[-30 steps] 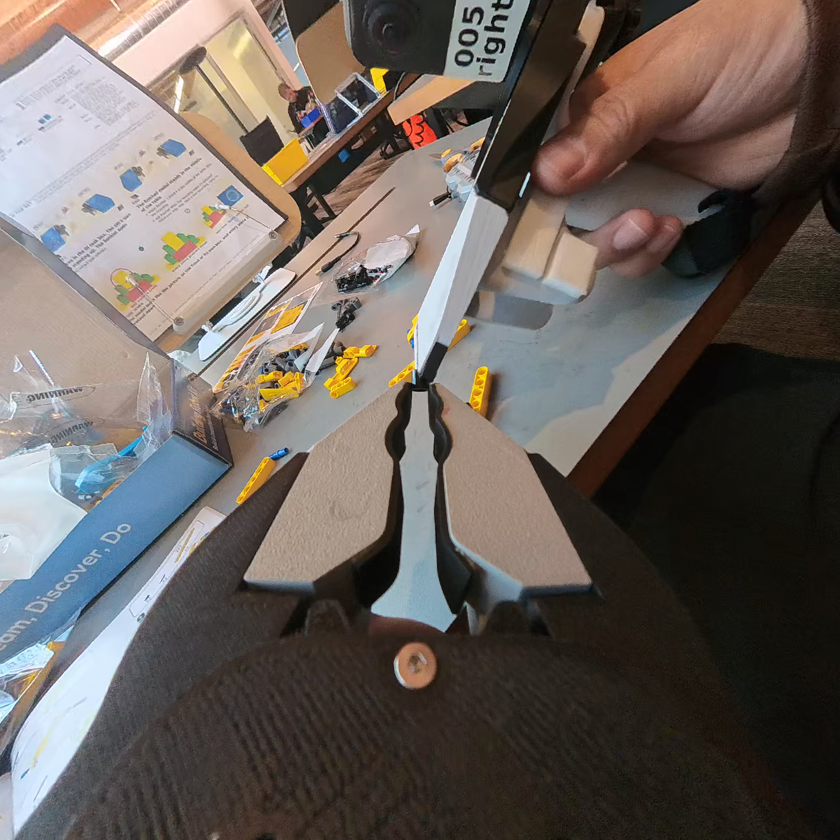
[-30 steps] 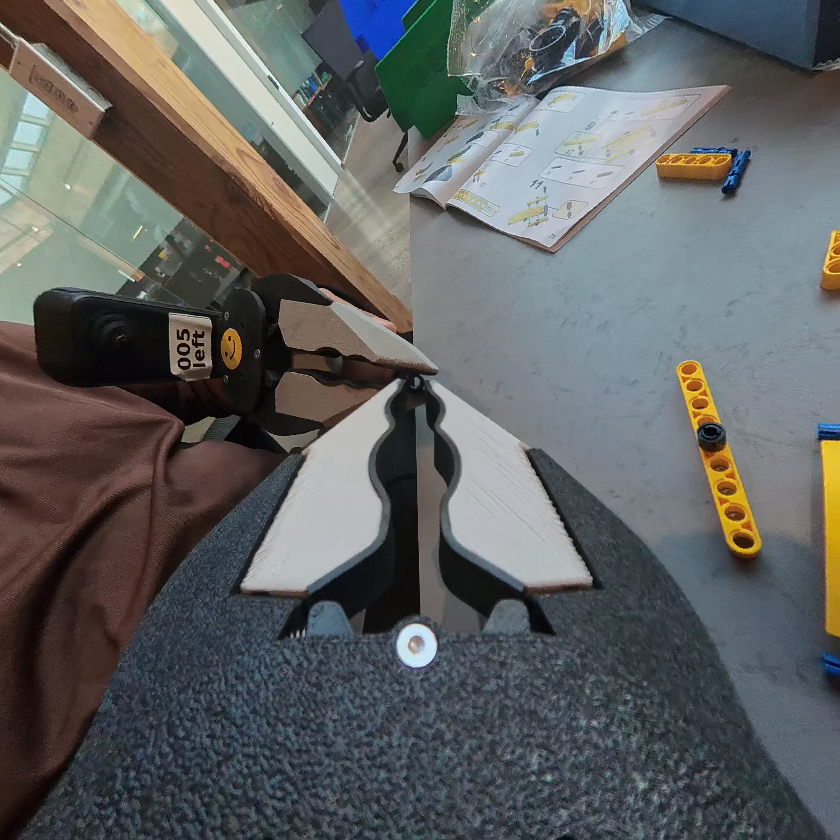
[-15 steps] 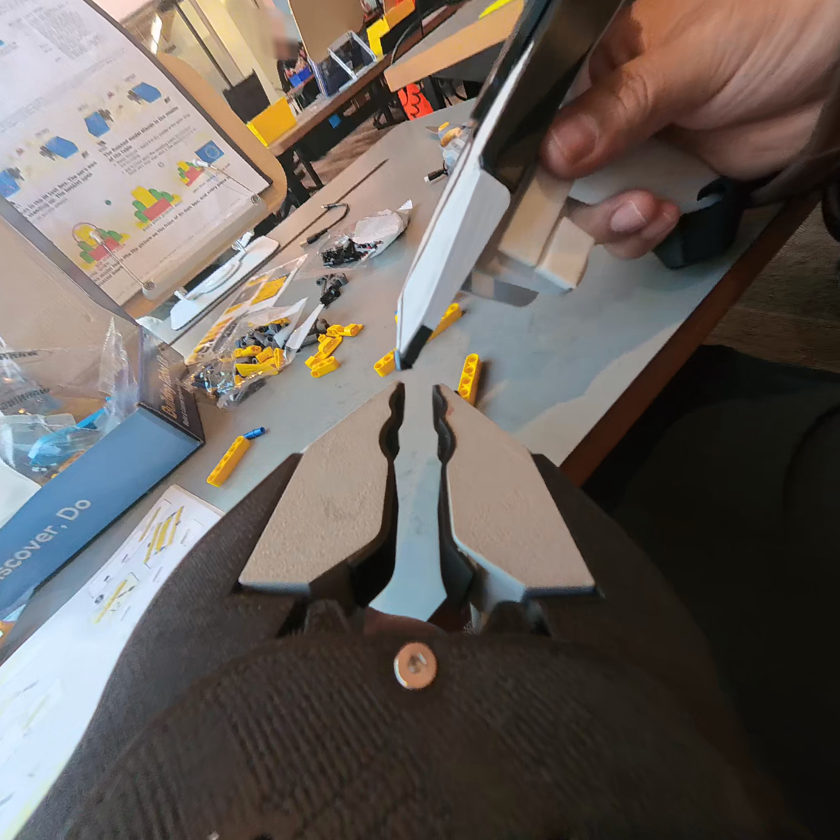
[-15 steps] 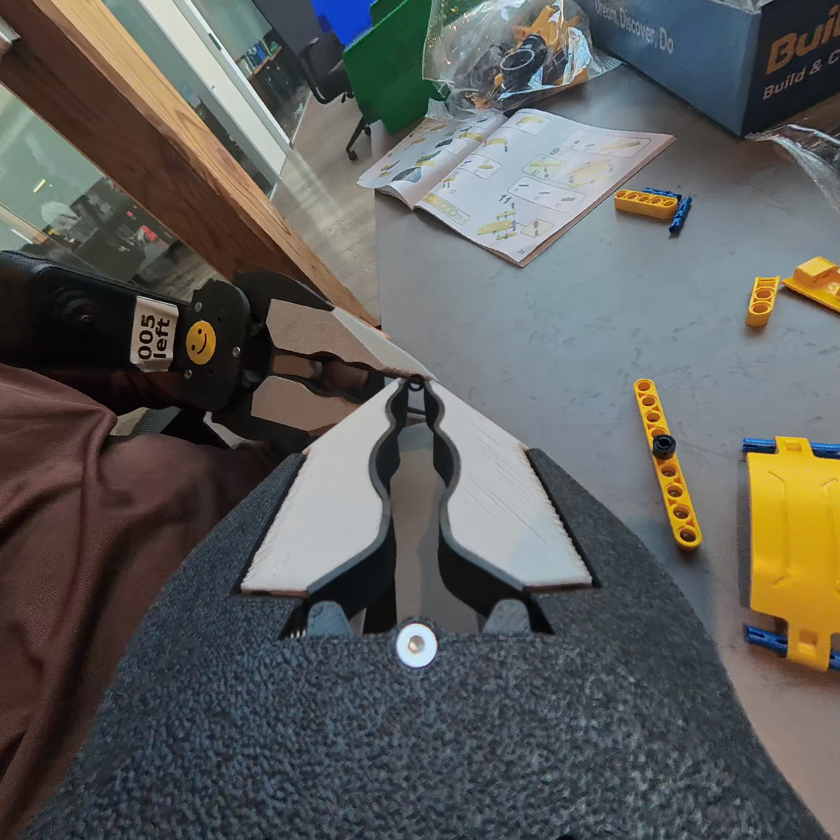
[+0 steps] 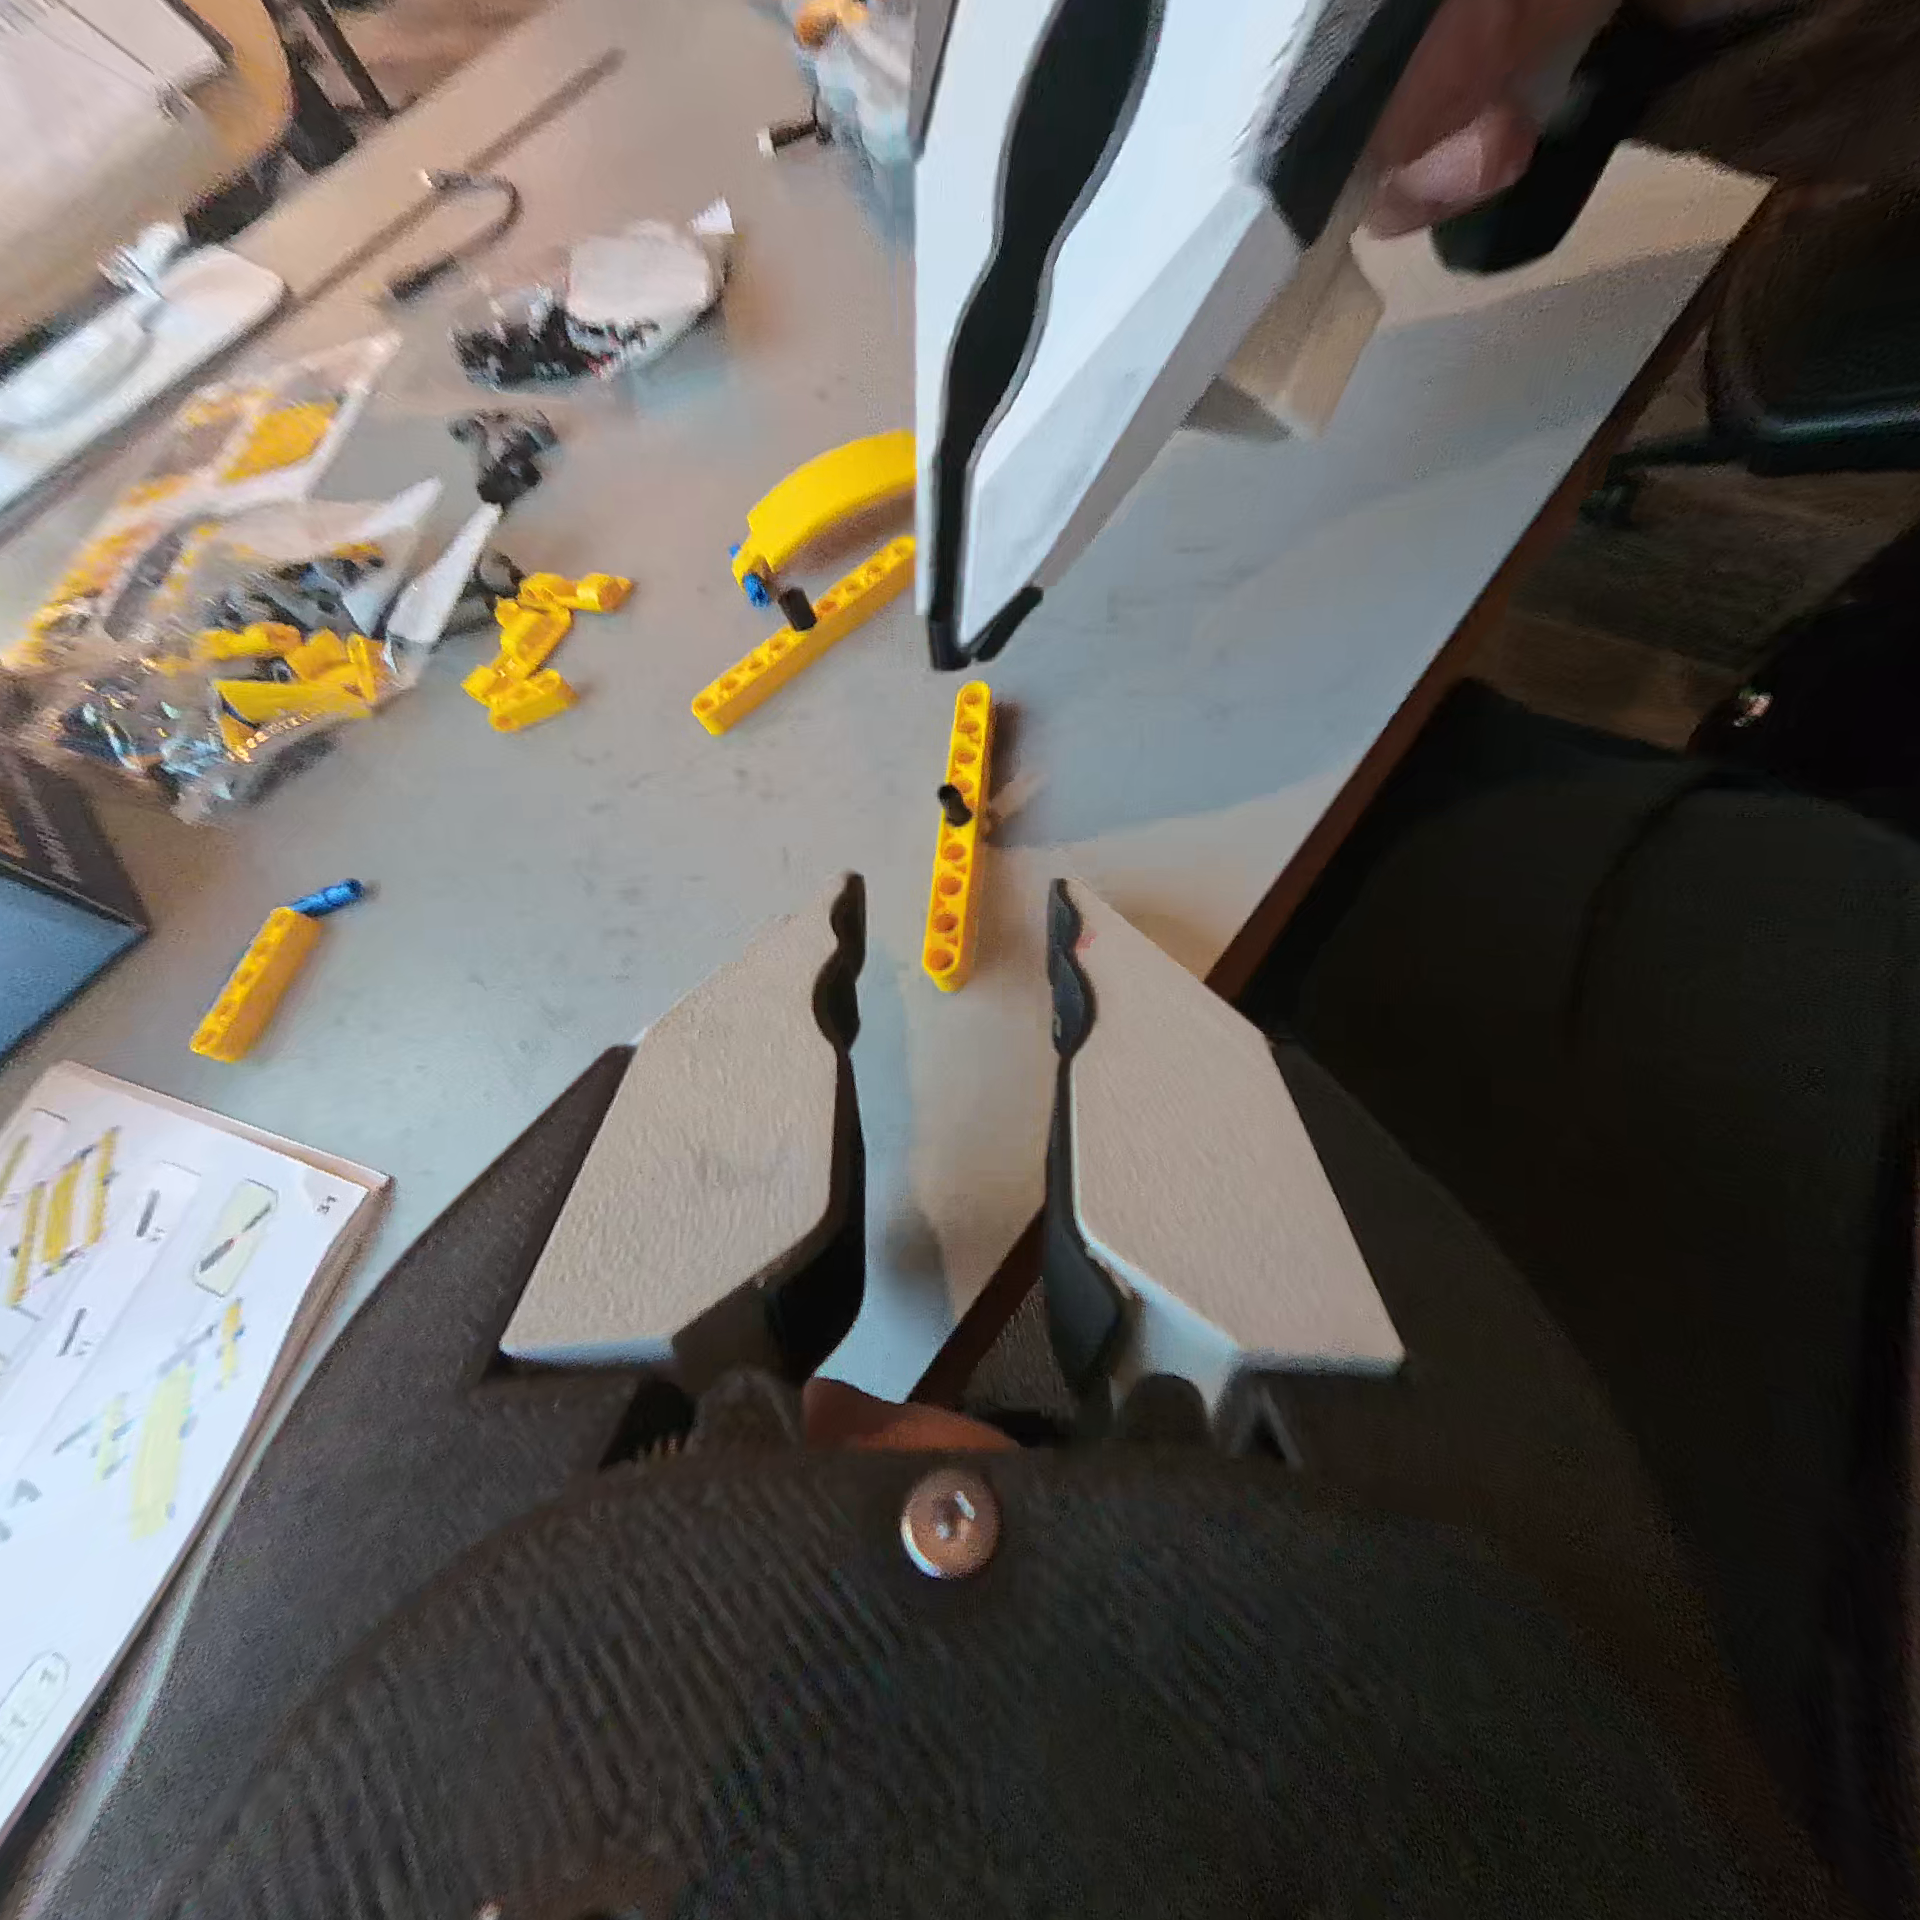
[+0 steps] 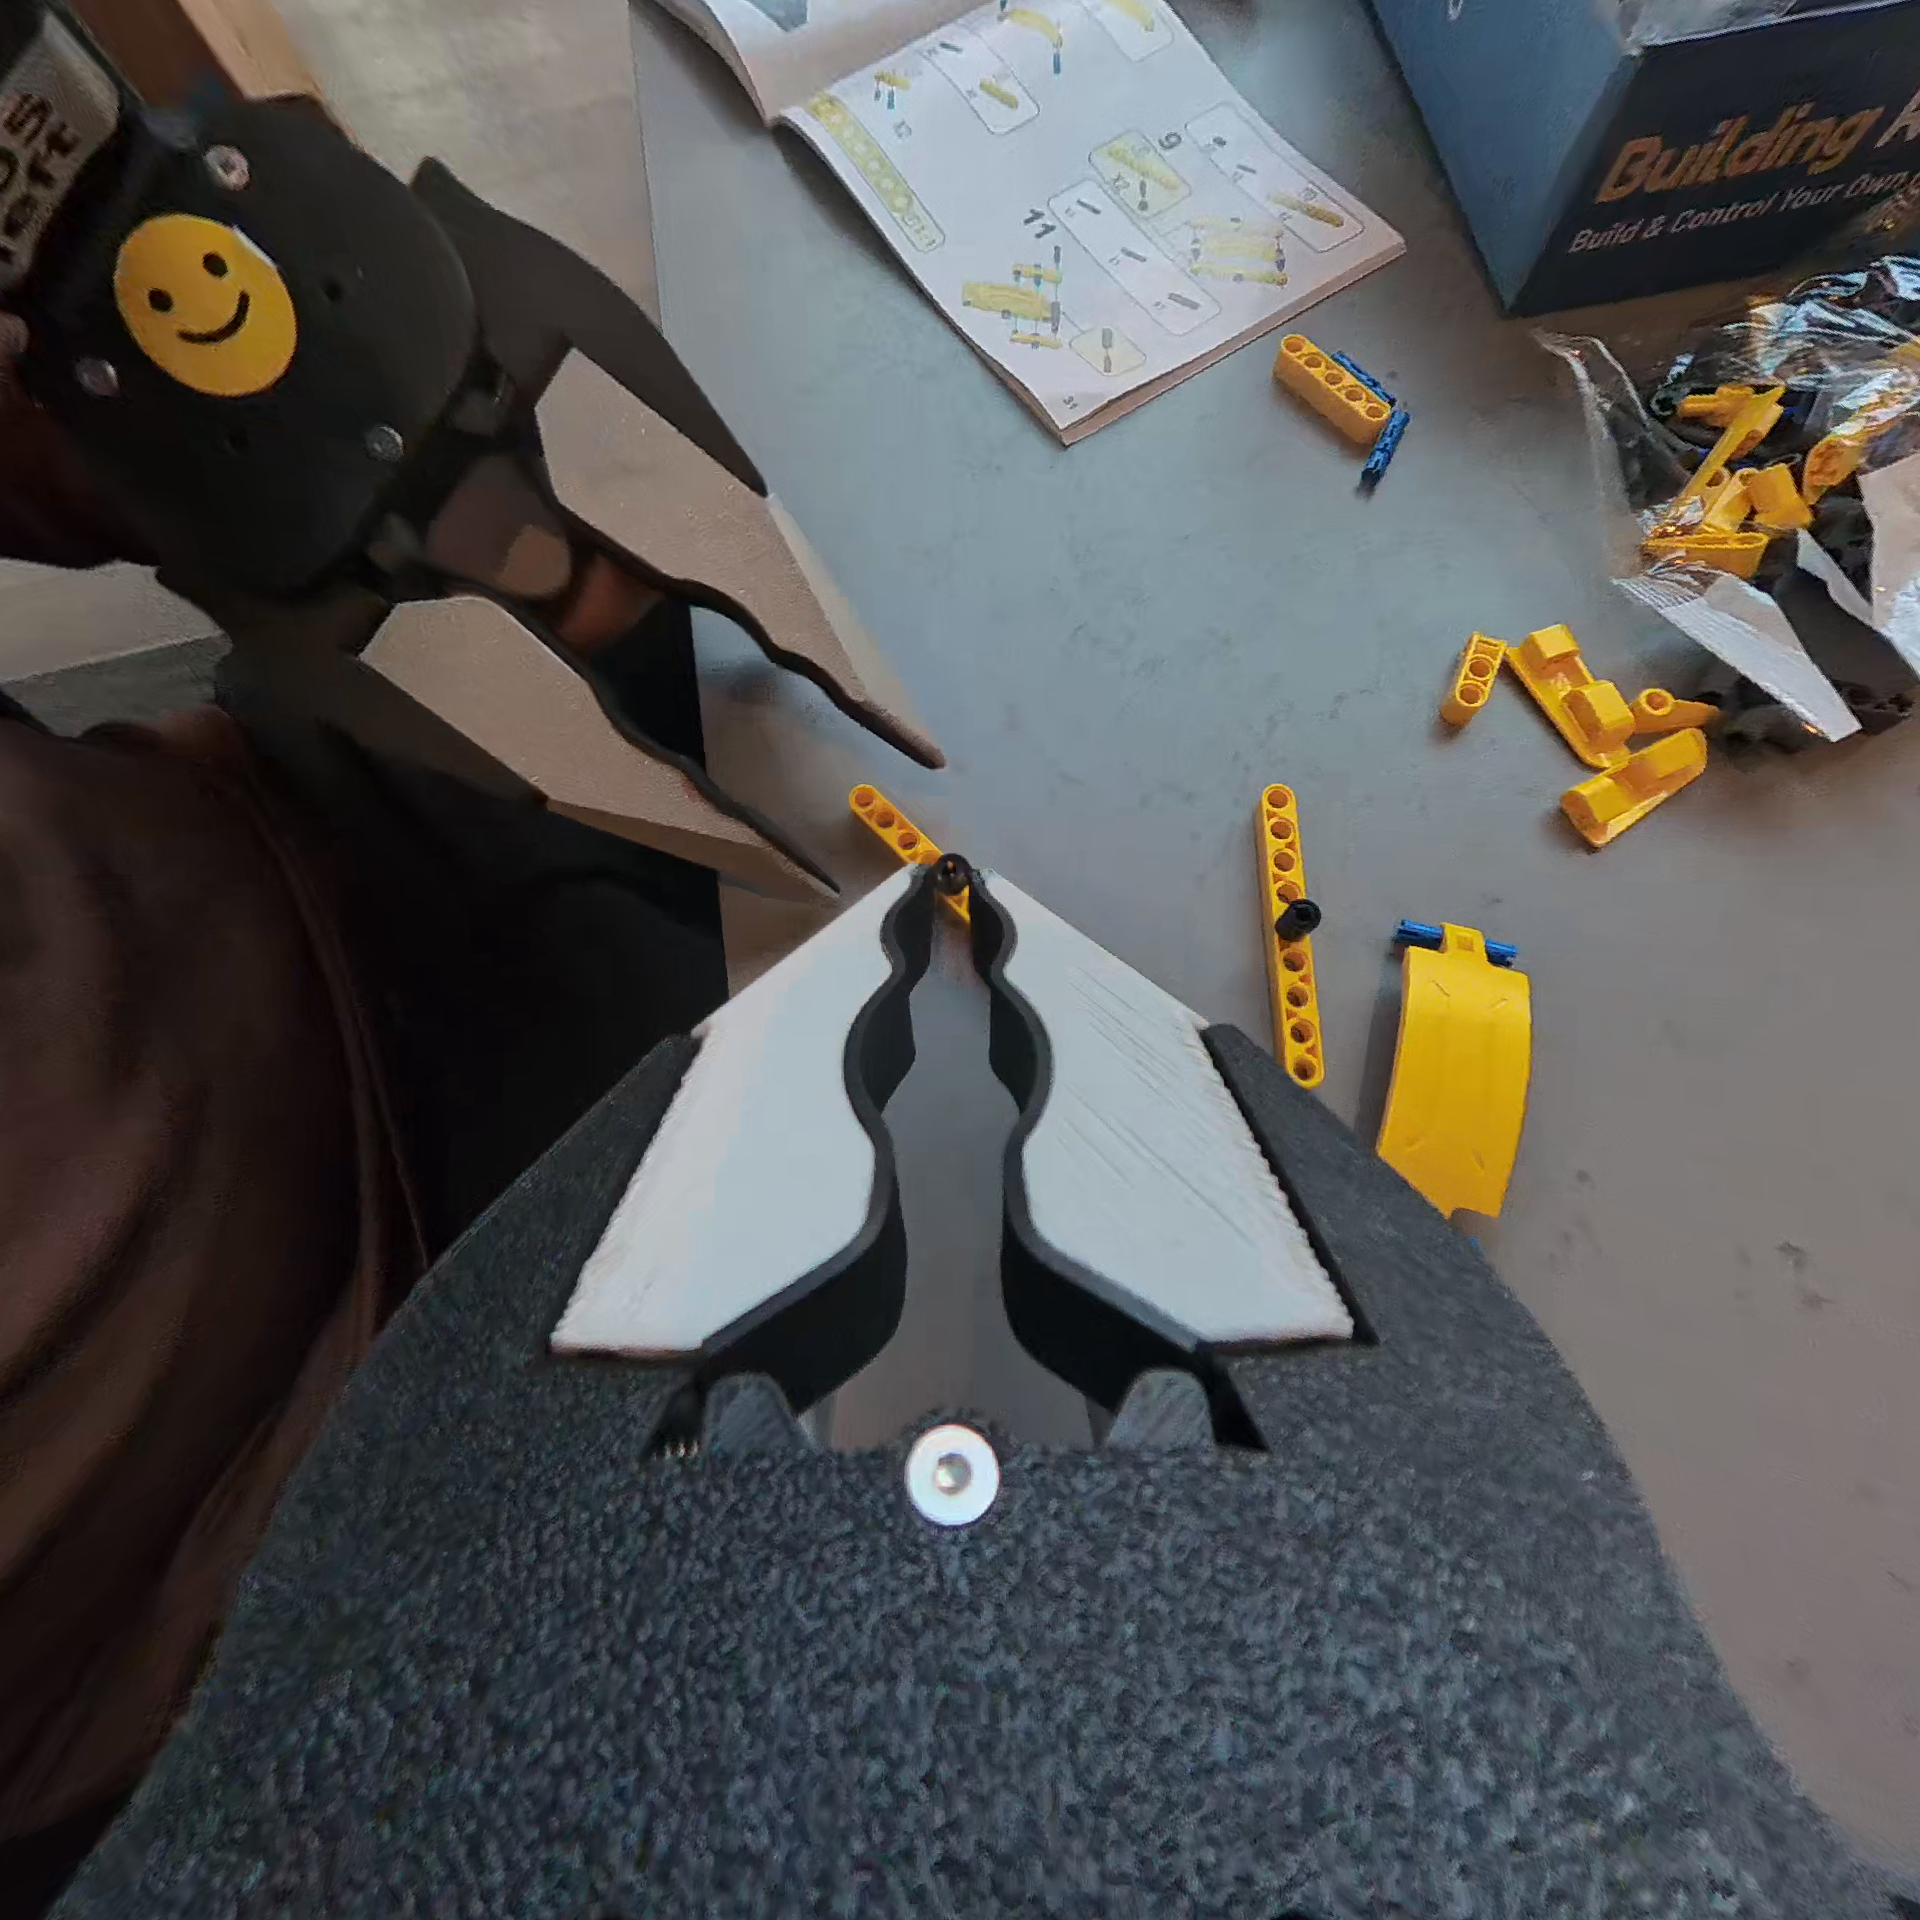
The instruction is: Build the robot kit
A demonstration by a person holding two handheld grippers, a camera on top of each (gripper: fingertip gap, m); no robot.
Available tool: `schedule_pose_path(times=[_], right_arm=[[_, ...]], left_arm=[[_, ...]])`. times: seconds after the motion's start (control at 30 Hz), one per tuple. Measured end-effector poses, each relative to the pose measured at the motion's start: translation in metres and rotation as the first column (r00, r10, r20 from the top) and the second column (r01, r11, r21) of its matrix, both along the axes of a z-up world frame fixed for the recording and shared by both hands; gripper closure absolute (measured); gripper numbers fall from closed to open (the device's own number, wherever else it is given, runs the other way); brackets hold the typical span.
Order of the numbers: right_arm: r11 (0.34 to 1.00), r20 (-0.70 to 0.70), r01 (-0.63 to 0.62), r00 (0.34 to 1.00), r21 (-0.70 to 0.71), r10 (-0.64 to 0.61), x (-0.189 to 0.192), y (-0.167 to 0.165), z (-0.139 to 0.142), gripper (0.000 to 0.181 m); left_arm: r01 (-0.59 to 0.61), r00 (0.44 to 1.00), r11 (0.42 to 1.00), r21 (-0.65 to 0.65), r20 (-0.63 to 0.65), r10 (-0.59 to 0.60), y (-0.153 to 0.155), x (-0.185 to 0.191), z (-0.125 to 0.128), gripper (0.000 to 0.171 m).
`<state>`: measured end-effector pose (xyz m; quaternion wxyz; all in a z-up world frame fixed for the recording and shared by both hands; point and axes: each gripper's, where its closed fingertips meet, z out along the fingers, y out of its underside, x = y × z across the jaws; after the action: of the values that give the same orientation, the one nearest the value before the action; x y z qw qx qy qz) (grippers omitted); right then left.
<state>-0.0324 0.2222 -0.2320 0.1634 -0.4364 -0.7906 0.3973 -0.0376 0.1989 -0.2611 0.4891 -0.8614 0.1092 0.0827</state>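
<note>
Two grippers over a grey table. The left gripper has its jaws spread wide and holds nothing; a yellow holed beam lies flat on the table, its near end between the tips and touching neither. A seated pin stands in its middle. The right gripper is clenched on a small black pin above the beam's far half.

Assessment — beam is light, rigid, smooth plastic and likely to skid; best gripped across its long sides, clear of the pin.
</note>
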Motion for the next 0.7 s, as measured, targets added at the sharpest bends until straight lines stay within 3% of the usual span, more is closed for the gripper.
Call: schedule_pose_path(times=[0.17, 0.43, 0.53, 0.7], right_arm=[[0.996, 0.018, -0.020, 1.000, 0.083, 0.018, 0.002, -0.002, -0.011, 0.175], [0.922, -0.021, -0.015, 0.999, 0.386, 0.025, 0.000, -0.002, -0.022, 0.175], [0.903, -0.014, -0.028, 0.999, 0.428, 0.037, 0.003, -0.005, -0.026, 0.175], [0.908, -0.027, -0.023, 0.999, 0.419, 0.038, 0.004, -0.006, -0.021, 0.175]], left_arm=[[-0.020, 0.999, 0.999, -0.027, 0.028, 0.021, -0.001, -0.006, -0.006, 0.145], [0.003, 0.999, 0.999, -0.047, 0.042, -0.001, -0.002, -0.005, -0.007, 0.154], [0.030, 0.999, 0.997, -0.076, 0.024, -0.028, -0.006, -0.003, -0.009, 0.167], [0.025, 0.999, 0.996, -0.089, 0.039, -0.022, -0.006, -0.003, -0.009, 0.166]])
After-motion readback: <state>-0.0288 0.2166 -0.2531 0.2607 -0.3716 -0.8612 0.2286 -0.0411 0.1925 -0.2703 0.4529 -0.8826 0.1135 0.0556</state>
